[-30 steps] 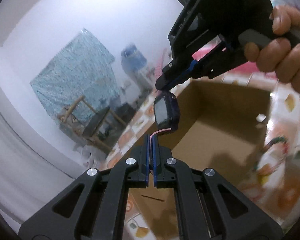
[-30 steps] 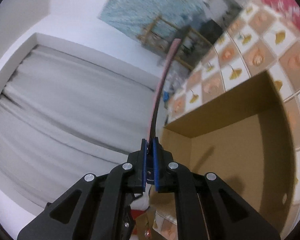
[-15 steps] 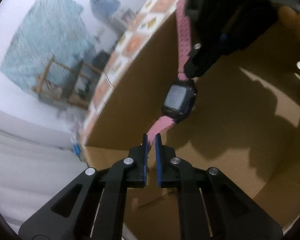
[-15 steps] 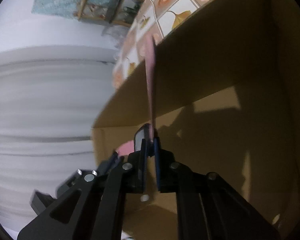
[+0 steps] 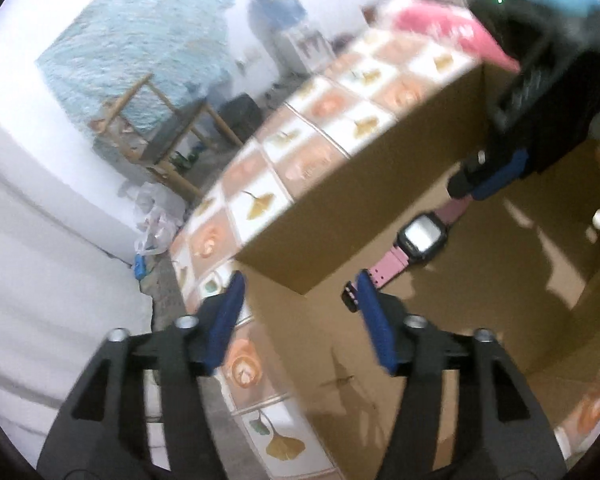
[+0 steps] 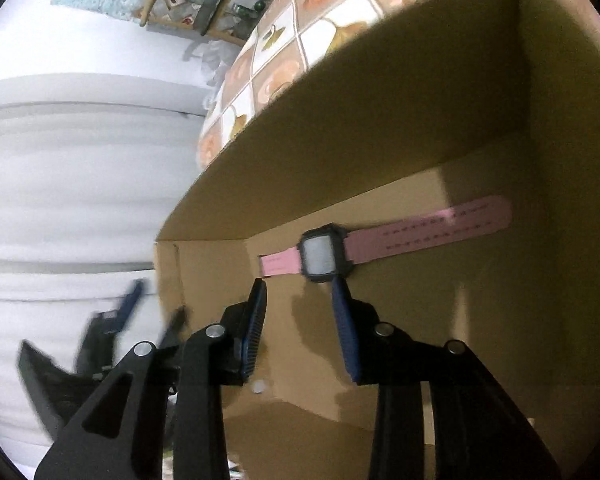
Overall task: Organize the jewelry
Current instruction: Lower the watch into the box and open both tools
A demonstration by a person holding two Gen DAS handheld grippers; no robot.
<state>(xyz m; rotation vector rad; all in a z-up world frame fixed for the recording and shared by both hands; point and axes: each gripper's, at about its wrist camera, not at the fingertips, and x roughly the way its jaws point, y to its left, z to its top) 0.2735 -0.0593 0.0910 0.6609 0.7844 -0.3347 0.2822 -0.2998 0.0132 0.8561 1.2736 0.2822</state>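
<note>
The left gripper (image 5: 298, 284), black with blue finger pads, has just been opening its jaws, and they now stand spread wide with nothing between them. Its left finger (image 5: 230, 308) hangs outside the near corner of an open brown cardboard box (image 5: 340, 216), over the tiled tablecloth with orange flowers and yellow leaves (image 5: 252, 204); its right finger sits just inside the box. Just past the tip of that right finger lies the watch with a pink strap and a square black case (image 5: 422, 238), flat on the box floor, its buckle end touching or nearly touching the fingertip. Beyond the watch, the right gripper (image 5: 486, 178) reaches down into the box from above, blurred, its tips close over the far end of the strap.

From the right wrist view, the right gripper (image 6: 298, 290) has also just been opening; its blue-padded fingers are parted and empty. The watch (image 6: 324, 254) lies just ahead of the fingertips, stretched out along the foot of the box's far wall (image 6: 380, 120), face up, the long holed end of the strap running off to the right. The right fingertip looks level with the edge of the case; whether it touches cannot be told. To the left, outside the box, the left gripper (image 6: 134, 300) shows as a dark blur.

Farther off stand a wooden rack (image 5: 168, 136) draped with a pale blue cloth (image 5: 132, 36), and a white wall.
</note>
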